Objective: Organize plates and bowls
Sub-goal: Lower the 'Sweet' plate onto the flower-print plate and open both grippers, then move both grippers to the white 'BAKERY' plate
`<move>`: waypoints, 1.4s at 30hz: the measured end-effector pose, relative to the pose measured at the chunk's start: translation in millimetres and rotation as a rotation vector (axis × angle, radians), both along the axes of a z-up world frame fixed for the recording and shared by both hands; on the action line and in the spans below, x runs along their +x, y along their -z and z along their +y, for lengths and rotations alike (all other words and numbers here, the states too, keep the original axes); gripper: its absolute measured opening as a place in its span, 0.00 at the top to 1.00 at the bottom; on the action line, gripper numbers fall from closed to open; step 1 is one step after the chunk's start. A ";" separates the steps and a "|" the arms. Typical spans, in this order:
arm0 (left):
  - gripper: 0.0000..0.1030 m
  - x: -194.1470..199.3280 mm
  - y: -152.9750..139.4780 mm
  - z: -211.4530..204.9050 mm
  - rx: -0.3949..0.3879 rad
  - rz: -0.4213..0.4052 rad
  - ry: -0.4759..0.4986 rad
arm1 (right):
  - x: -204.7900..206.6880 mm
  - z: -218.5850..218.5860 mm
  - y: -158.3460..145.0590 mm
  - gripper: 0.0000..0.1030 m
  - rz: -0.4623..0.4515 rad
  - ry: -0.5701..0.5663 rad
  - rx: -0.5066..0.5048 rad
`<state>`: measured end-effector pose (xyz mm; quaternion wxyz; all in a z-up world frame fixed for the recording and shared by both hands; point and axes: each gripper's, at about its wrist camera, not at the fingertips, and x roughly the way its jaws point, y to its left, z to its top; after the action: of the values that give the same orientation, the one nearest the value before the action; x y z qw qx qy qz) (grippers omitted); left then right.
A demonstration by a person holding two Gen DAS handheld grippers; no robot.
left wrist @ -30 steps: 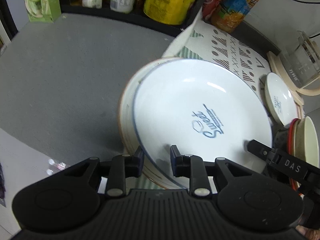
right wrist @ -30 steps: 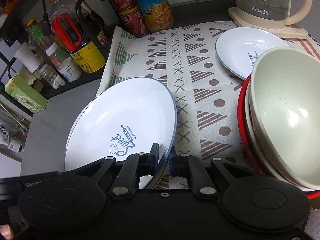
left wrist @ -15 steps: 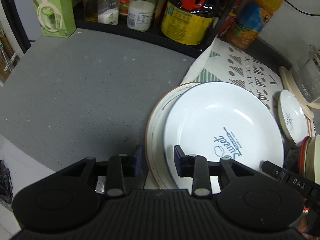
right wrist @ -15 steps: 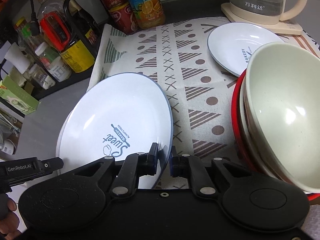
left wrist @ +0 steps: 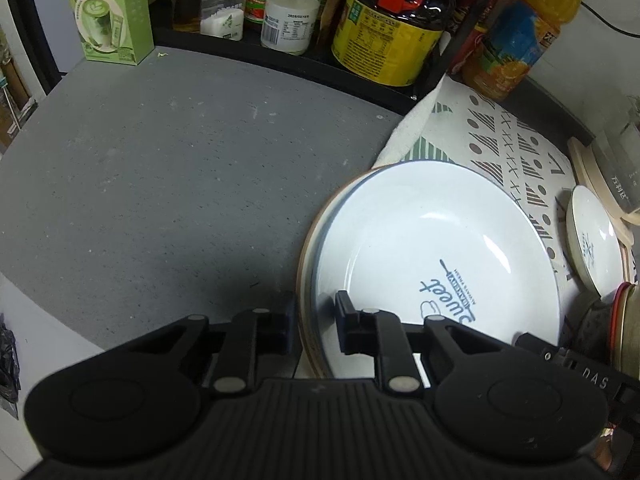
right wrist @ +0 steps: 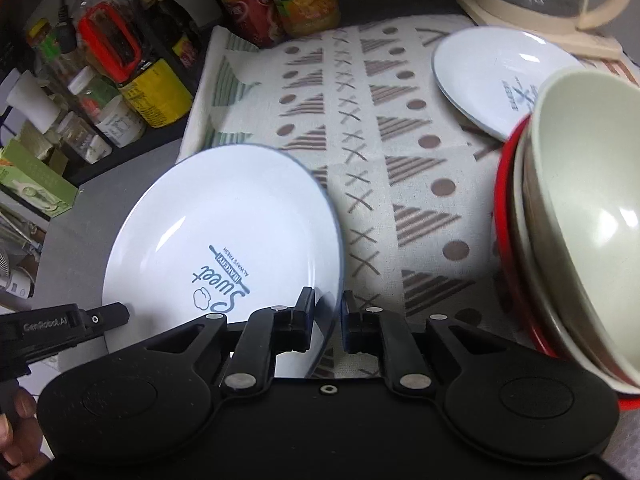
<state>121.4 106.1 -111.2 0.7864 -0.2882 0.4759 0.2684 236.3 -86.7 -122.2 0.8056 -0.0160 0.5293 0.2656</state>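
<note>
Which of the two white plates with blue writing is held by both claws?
The large plate at the cloth's edge; the small plate lies untouched near the kettle.

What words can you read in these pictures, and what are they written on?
"Sweet", "BAKERY", "ALWAYS FRESH": big plate.
"BAKERY": small plate, rest blurred.
"GenRobot.AI": left gripper.
"DAS": right gripper.
Bottles, jars, green box, kettle: too small or blurred.

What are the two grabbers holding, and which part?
Both hold plate rims. The left gripper, jaws closing, straddles the stacked plates' near edge. The right gripper pinches the white Sweet plate at its rim.
</note>
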 end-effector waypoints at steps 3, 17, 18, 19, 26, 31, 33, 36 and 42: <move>0.90 0.4 -2.1 2.5 0.013 0.002 -0.009 | 0.2 -1.1 -2.1 0.86 0.000 -0.004 0.006; 0.46 11.1 -30.3 -8.3 0.079 0.014 -0.013 | -1.6 -11.4 -39.2 0.64 -0.074 -0.044 0.097; 0.35 12.8 -33.8 -9.8 0.096 0.017 -0.018 | -1.4 -13.2 -43.7 0.57 -0.084 -0.043 0.107; 0.29 13.9 -37.4 -11.9 0.115 0.013 -0.022 | -1.2 -15.7 -48.7 0.53 -0.097 -0.041 0.118; 0.17 20.5 -58.8 -29.5 0.135 -0.007 -0.011 | -7.9 -40.5 -74.2 0.26 -0.178 -0.032 0.183; 0.15 20.3 -73.1 -49.9 0.111 -0.045 0.013 | -12.9 -68.1 -84.8 0.15 -0.207 -0.015 0.231; 0.11 20.1 -78.2 -60.4 0.122 -0.054 0.026 | -14.2 -79.4 -90.7 0.07 -0.217 0.000 0.245; 0.06 19.2 -85.0 -76.3 0.141 -0.065 0.043 | -17.4 -94.5 -100.9 0.02 -0.238 0.008 0.260; 0.00 12.8 -96.2 -102.4 0.137 -0.097 0.056 | -23.0 -121.4 -116.3 0.00 -0.258 0.034 0.254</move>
<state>134.2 3.8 -15.1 0.8334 -0.2331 0.4259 0.2641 213.3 -208.1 -5.9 0.8668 0.0607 0.3839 0.3124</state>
